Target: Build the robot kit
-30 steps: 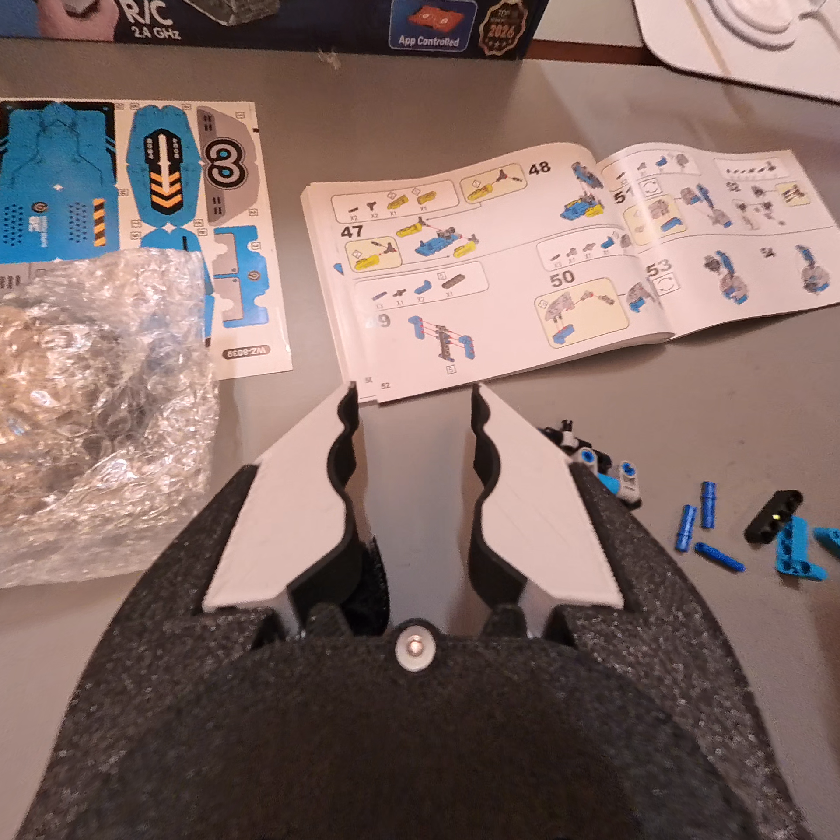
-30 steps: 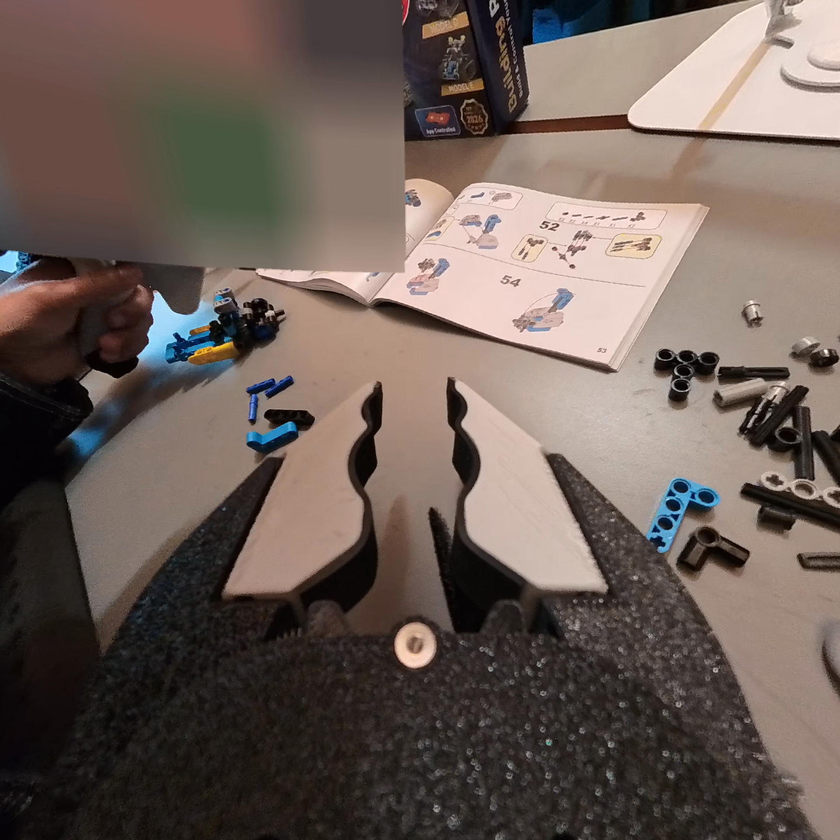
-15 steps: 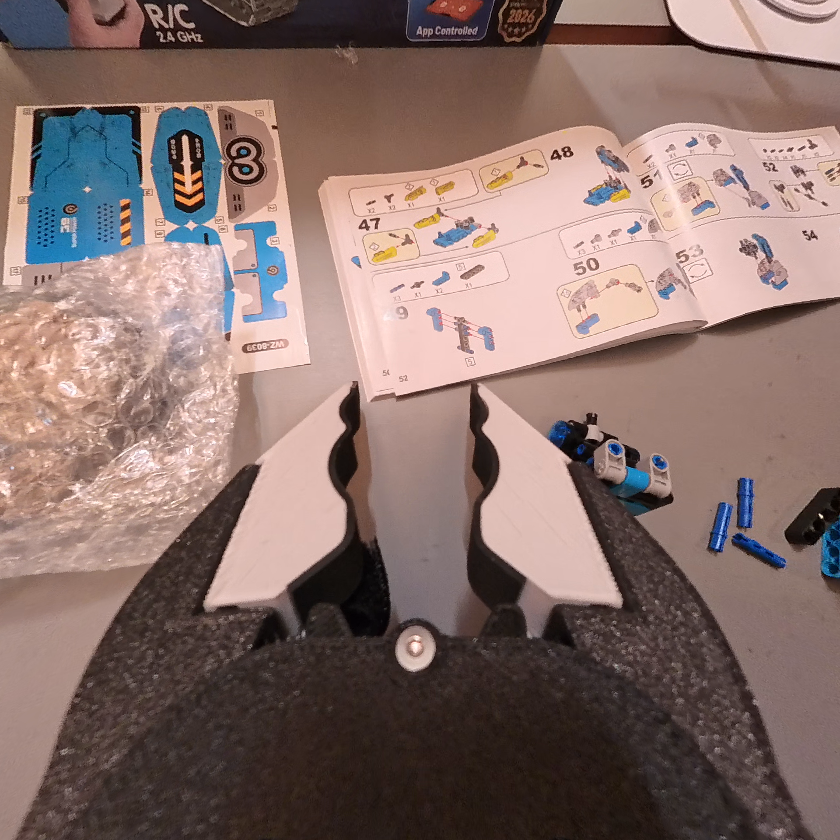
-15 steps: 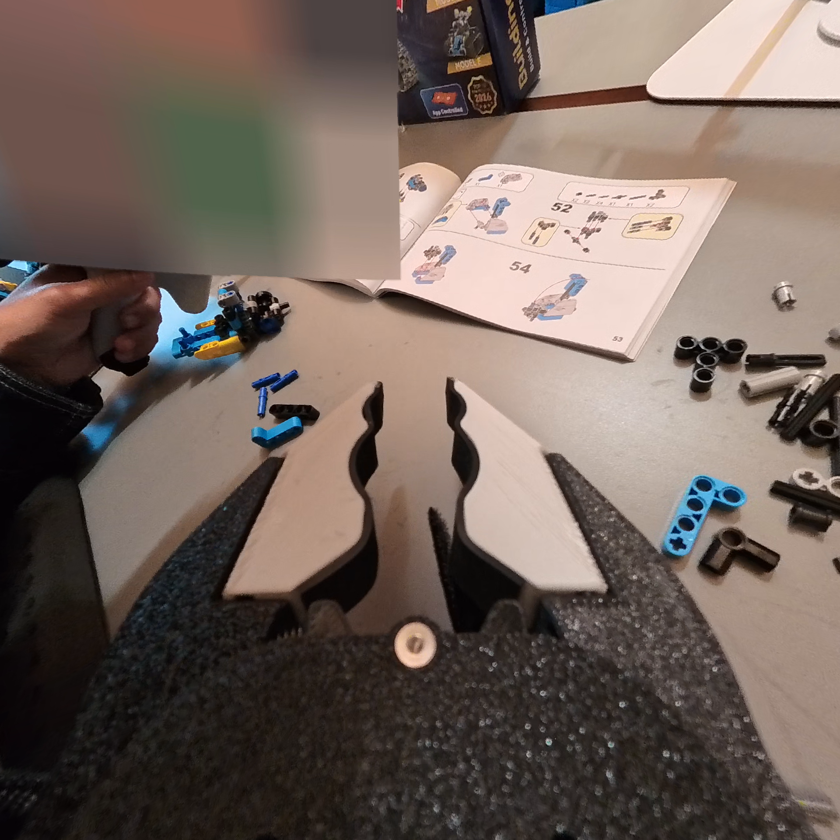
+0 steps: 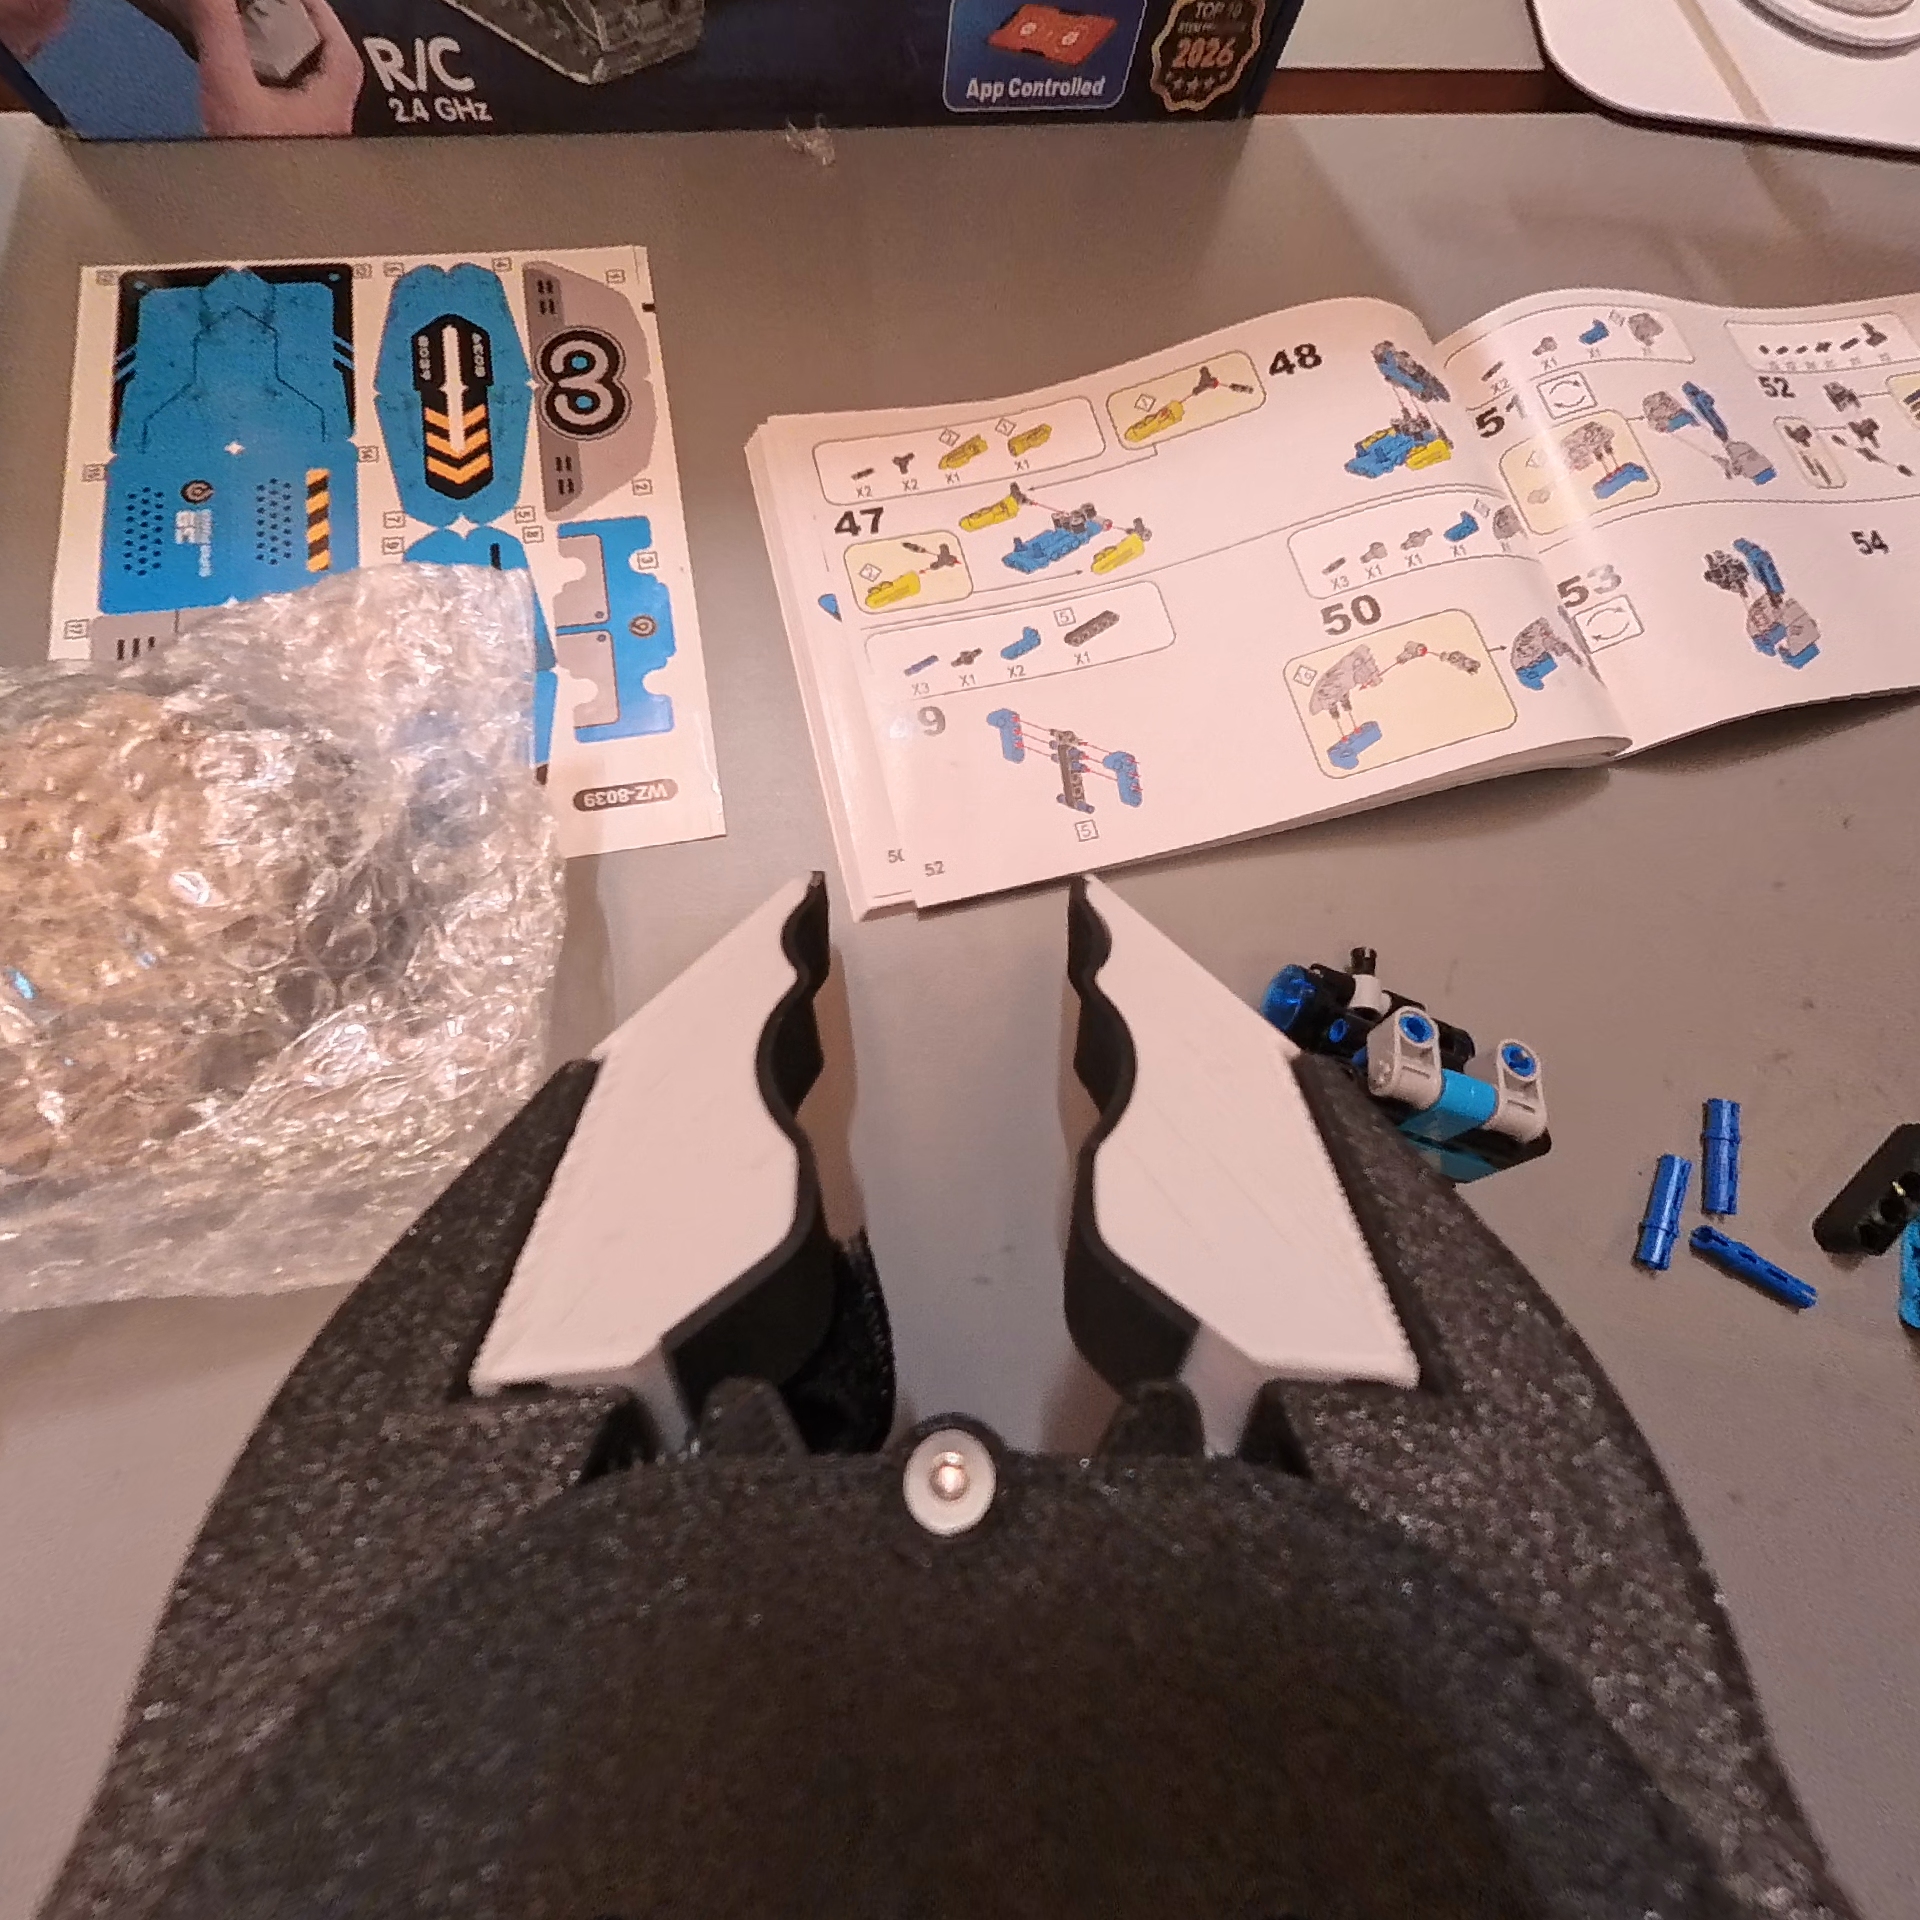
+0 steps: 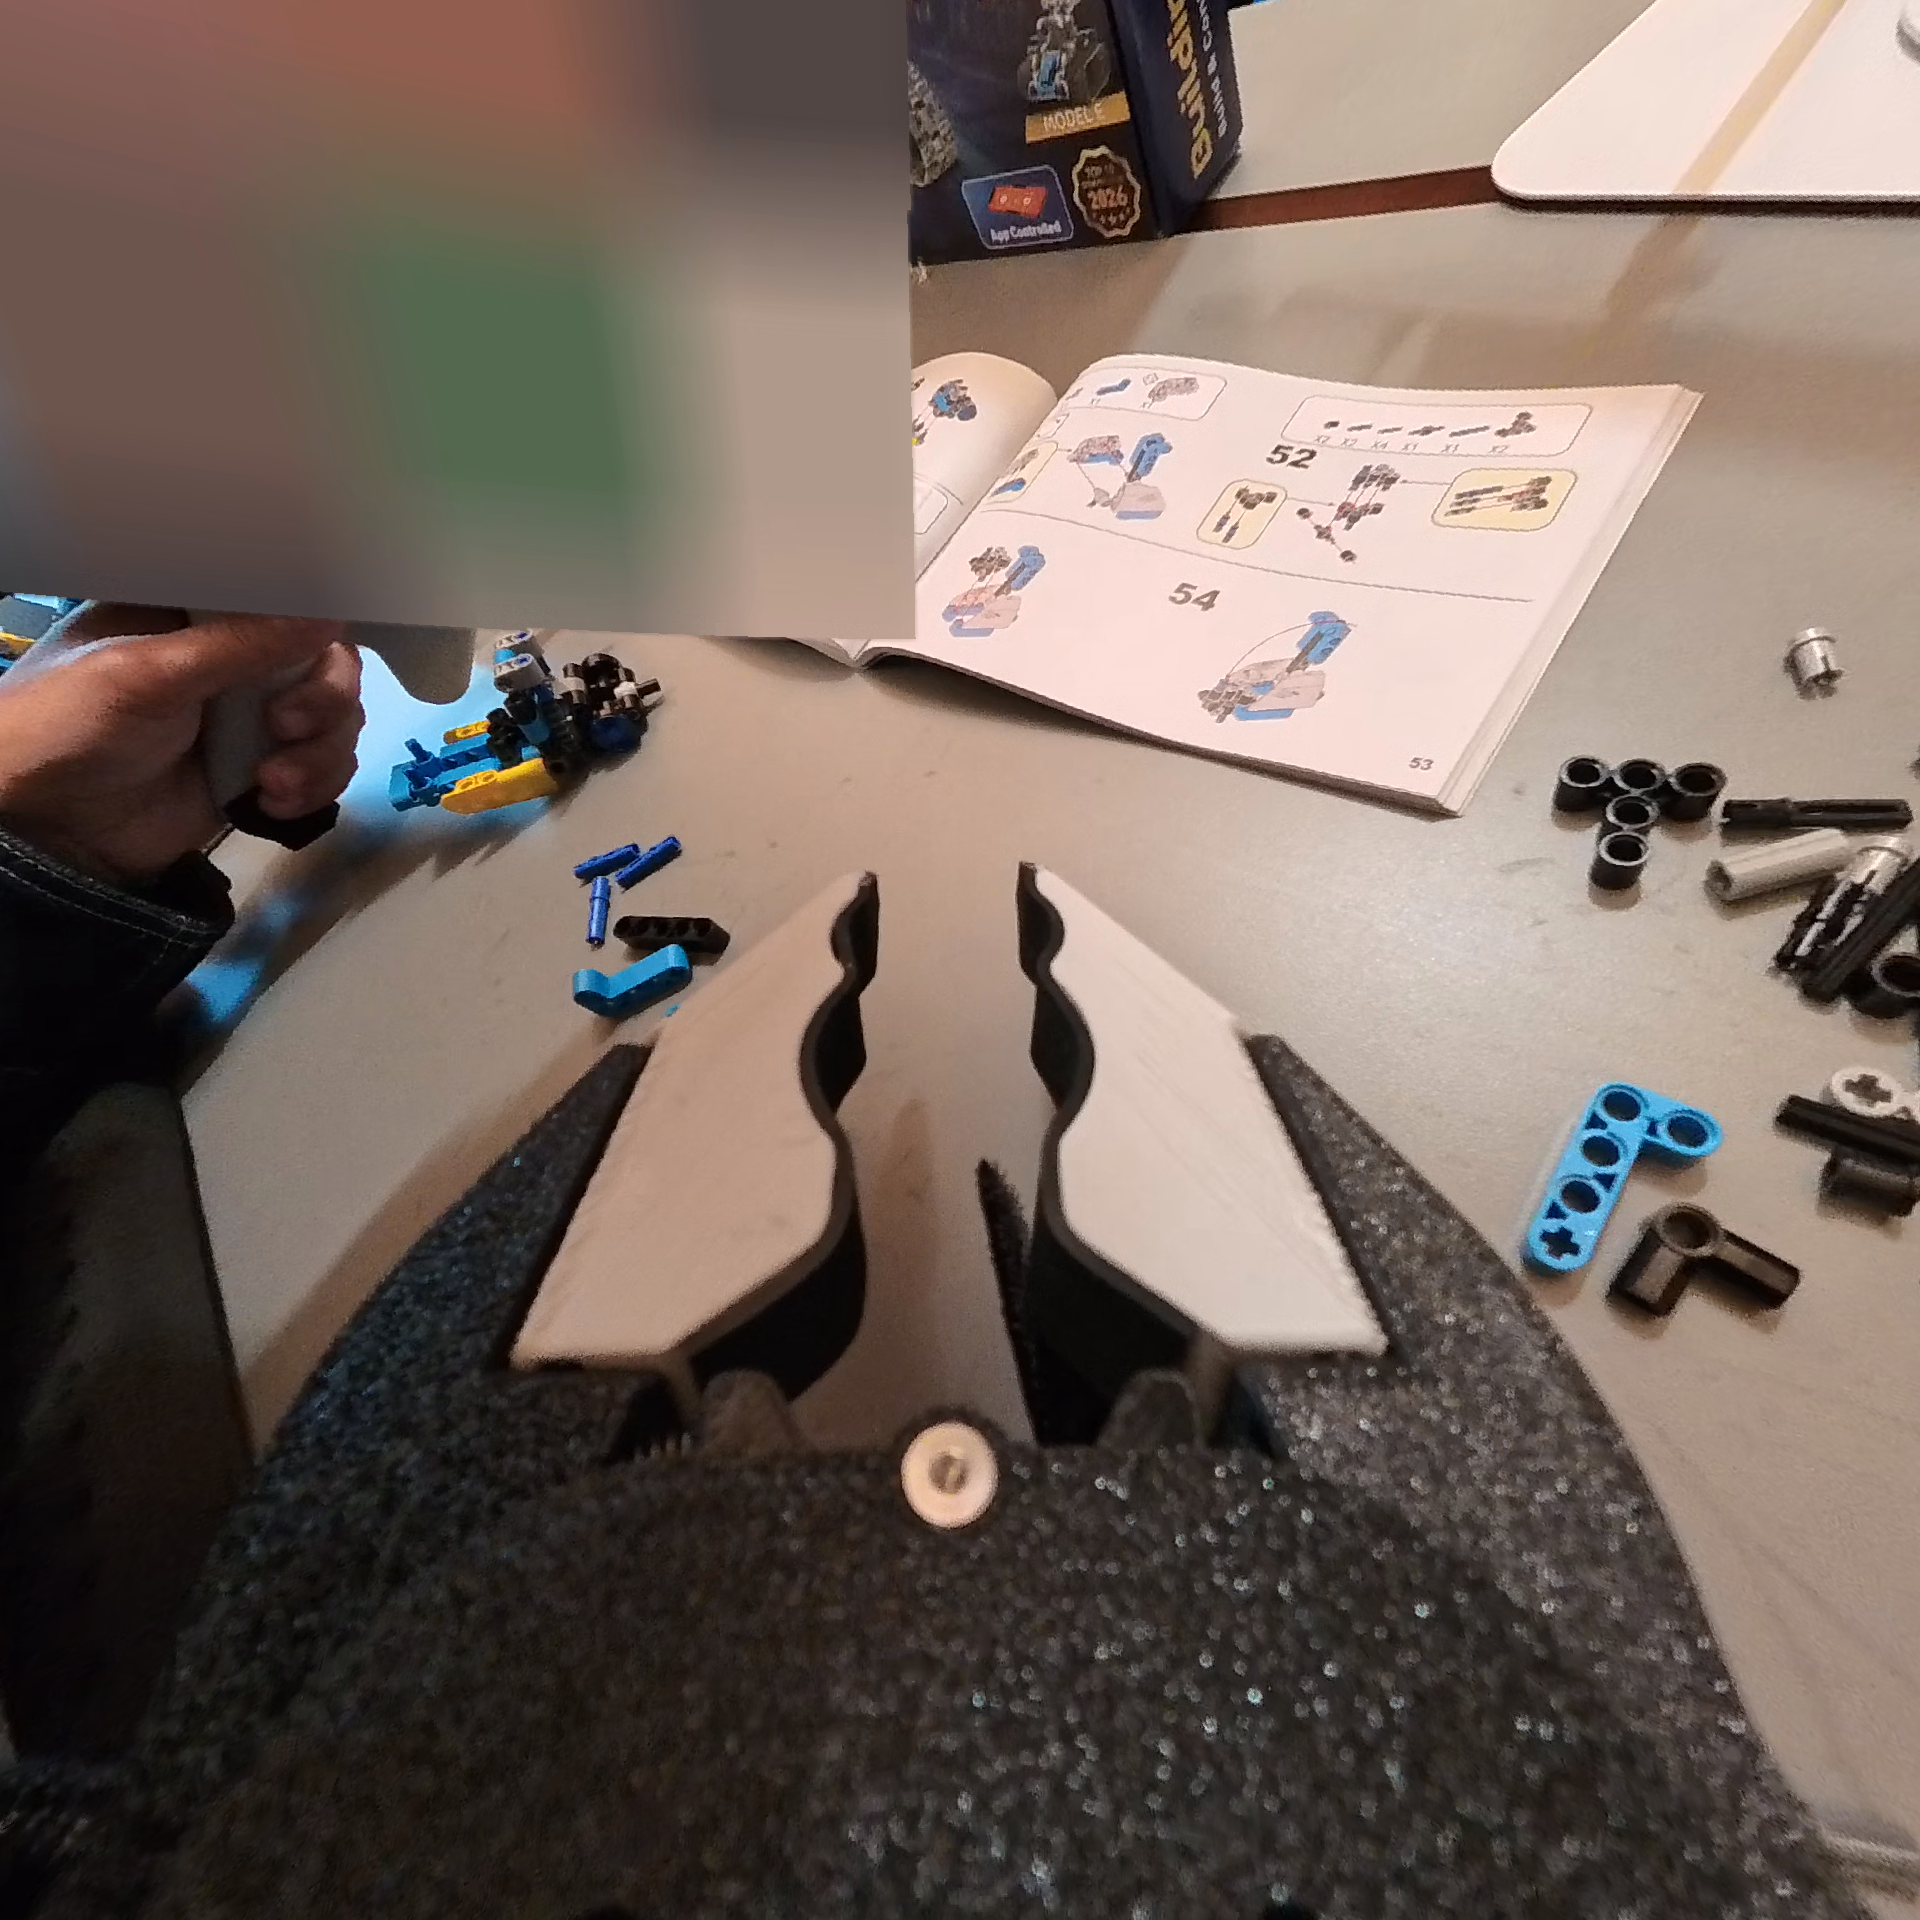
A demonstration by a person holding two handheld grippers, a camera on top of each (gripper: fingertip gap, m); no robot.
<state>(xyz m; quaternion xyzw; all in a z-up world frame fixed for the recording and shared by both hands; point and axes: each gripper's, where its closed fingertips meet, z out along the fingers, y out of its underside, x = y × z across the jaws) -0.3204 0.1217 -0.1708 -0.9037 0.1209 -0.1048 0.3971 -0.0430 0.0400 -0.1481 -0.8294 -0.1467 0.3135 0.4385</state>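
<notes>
Your left gripper (image 5: pixel 945 894) is hovering with fingers spread wide, holding nothing, its tips just short of the open instruction booklet (image 5: pixel 1299 582); the small blue-and-black assembly (image 5: pixel 1423 1070) is sitting just right of it. Your right gripper (image 6: pixel 945 883) is likewise gaping, empty (over bare grey table (image 6: pixel 1351 935)), blue L-beam (image 6: pixel 1610 1174) nearby.

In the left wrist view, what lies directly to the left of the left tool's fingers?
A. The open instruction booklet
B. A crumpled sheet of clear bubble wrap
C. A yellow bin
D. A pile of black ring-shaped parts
B. The crumpled bubble wrap lies on the table left of the open, empty left tool, partly covering the sticker sheet; the instruction booklet lies ahead and to the right.
</notes>
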